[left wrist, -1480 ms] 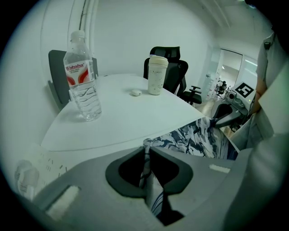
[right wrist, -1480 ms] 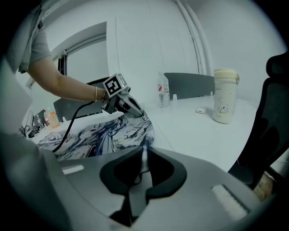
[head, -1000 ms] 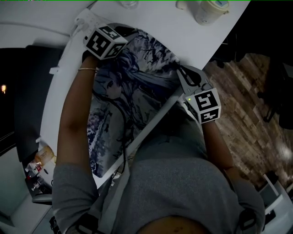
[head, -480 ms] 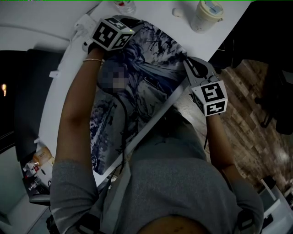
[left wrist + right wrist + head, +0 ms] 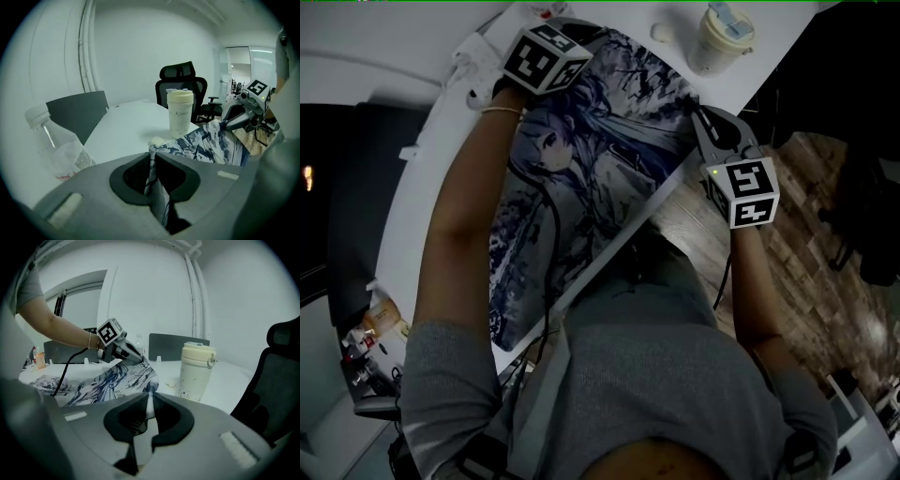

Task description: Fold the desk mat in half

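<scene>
The desk mat [image 5: 581, 178], printed with a blue and white anime figure, lies partly lifted over the white table [image 5: 422, 56]. My left gripper [image 5: 558, 33] is shut on one far corner of it; the cloth edge runs between the jaws in the left gripper view [image 5: 152, 152]. My right gripper [image 5: 695, 111] is shut on the other far corner, by the table's right edge, and the mat's thin edge is pinched there [image 5: 150, 391]. Between the two grippers the mat [image 5: 108, 380] hangs slightly slack. Each gripper shows in the other's view, the left gripper [image 5: 136, 357] and the right gripper [image 5: 226, 124].
A lidded cream cup [image 5: 719, 36] stands just beyond the mat's far edge, with a small white object [image 5: 662, 31] beside it. A clear plastic bottle [image 5: 56, 145] is close by the left gripper. A black office chair [image 5: 180, 84] stands behind the table. Wood floor [image 5: 825, 262] lies at right.
Both grippers have moved away from the person toward the cup, carrying the mat's far edge with them. The mat now lies more spread out. Both grips are unchanged.
</scene>
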A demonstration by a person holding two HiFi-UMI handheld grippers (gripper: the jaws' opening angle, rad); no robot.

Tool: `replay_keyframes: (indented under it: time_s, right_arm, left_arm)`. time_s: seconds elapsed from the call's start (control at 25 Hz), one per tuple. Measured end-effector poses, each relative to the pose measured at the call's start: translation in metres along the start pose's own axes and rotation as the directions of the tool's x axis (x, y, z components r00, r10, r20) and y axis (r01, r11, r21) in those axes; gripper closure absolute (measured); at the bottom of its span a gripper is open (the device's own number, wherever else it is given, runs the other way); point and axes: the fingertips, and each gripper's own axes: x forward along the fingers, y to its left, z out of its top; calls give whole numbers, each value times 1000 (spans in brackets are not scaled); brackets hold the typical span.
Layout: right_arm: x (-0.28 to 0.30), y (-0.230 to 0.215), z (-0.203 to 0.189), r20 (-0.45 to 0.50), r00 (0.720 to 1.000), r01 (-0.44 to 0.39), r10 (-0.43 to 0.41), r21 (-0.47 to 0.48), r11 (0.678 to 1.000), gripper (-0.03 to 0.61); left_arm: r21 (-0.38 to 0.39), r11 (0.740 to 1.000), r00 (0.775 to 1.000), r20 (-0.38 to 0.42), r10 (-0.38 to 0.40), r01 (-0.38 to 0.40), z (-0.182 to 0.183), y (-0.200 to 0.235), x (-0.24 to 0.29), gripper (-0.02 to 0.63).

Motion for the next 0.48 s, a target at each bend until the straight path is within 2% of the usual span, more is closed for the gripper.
replay_keyframes:
  time_s: [0.2, 0.36, 0.48]
  right_arm:
    - [-9, 9, 15, 26, 1000, 6, -5, -38, 999, 546]
    - [-16, 28, 23, 59, 998, -30, 34, -64, 998, 546]
    - [-20, 40, 27, 87, 993, -69, 74, -59, 996, 548]
  left_arm:
    - [1, 999, 999, 25, 34, -34, 5, 1, -18, 574]
    - [26, 998, 998, 31, 61, -62, 1, -3, -31, 572]
    - [7, 997, 996, 50, 78, -79, -5, -4, -38, 572]
